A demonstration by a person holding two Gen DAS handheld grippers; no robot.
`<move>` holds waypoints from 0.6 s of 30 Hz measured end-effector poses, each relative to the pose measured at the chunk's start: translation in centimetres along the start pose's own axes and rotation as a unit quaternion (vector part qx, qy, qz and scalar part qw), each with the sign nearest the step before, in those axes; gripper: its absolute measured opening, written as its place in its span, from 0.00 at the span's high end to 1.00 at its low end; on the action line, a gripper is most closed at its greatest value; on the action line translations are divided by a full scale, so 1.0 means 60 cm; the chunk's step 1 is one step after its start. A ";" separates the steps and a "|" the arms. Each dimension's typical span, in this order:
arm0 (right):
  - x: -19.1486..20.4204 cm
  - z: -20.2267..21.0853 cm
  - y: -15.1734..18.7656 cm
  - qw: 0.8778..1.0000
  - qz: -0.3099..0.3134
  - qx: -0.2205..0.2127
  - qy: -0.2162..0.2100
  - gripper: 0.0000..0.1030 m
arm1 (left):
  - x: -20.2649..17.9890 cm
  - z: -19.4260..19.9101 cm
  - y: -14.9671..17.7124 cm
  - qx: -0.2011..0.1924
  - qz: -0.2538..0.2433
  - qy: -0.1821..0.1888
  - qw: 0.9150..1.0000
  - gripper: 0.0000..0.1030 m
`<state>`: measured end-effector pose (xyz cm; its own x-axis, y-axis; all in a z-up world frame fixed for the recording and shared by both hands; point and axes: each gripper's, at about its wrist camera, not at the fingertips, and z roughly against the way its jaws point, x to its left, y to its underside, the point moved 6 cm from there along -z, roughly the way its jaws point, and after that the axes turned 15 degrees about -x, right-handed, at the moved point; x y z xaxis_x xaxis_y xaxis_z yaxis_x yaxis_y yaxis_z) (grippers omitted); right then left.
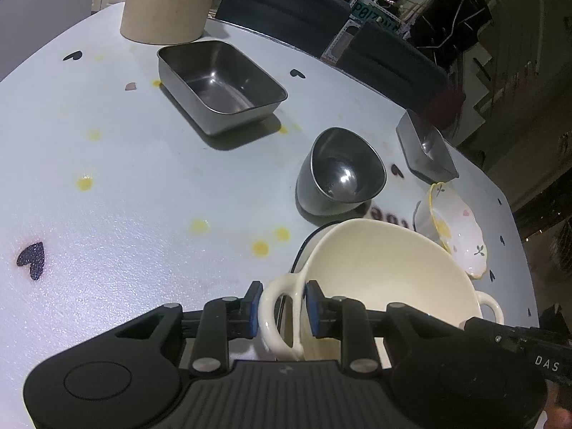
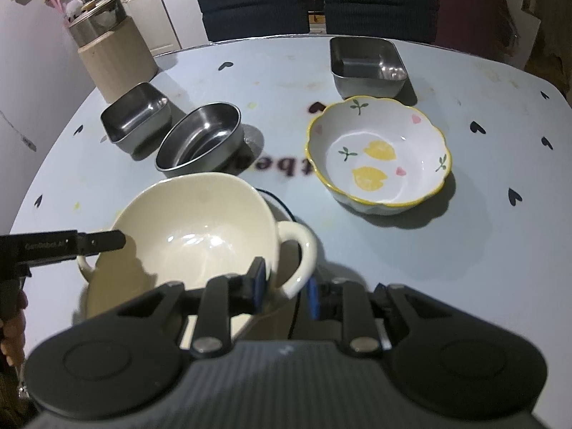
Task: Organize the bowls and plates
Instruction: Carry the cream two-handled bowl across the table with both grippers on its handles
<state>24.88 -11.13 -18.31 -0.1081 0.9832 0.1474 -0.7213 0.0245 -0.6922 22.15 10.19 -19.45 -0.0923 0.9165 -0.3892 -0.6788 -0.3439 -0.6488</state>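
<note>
A: What did the left wrist view show?

B: The left gripper (image 1: 281, 309) had its blue pads either side of one loop handle of the cream two-handled ceramic bowl (image 1: 386, 271), which sat on the pale blue table (image 1: 125, 196) printed with black hearts. A gap showed between the right-hand pad and the handle, so I couldn't tell whether it was clamped. Beyond stood a round steel bowl (image 1: 339, 171), a large rectangular steel tray (image 1: 221, 82), a smaller rectangular steel tray (image 1: 425, 150) and a scalloped white bowl with lemon prints (image 1: 457, 236). A beige cylindrical container (image 1: 168, 0) stood at the far edge.

A: And the right wrist view?

B: The right gripper (image 2: 286, 286) straddled the cream bowl's other handle, the bowl's rim side by the left pad; again I couldn't tell whether it gripped. The bowl was near the table's front, just before the round steel bowl. The lemon bowl lay to the right, apart, with a steel tray behind it.
</note>
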 end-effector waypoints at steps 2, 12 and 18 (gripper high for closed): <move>0.000 0.000 0.002 1.000 0.002 0.002 0.000 0.71 | -0.002 0.000 0.000 0.001 -0.006 -0.001 1.000 0.73; -0.002 -0.005 0.009 1.000 0.011 0.014 0.003 0.70 | -0.012 0.002 0.000 0.005 -0.042 -0.004 0.999 0.72; -0.001 -0.007 0.013 1.000 0.015 0.017 0.004 0.69 | -0.017 0.003 -0.001 0.006 -0.053 -0.005 0.999 0.72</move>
<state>24.60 -11.12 -19.18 -0.1242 0.9847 0.1219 -0.7413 -0.0104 -0.6711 22.13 9.31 -18.92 -0.0263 0.9498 -0.3117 -0.6945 -0.2416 -0.6777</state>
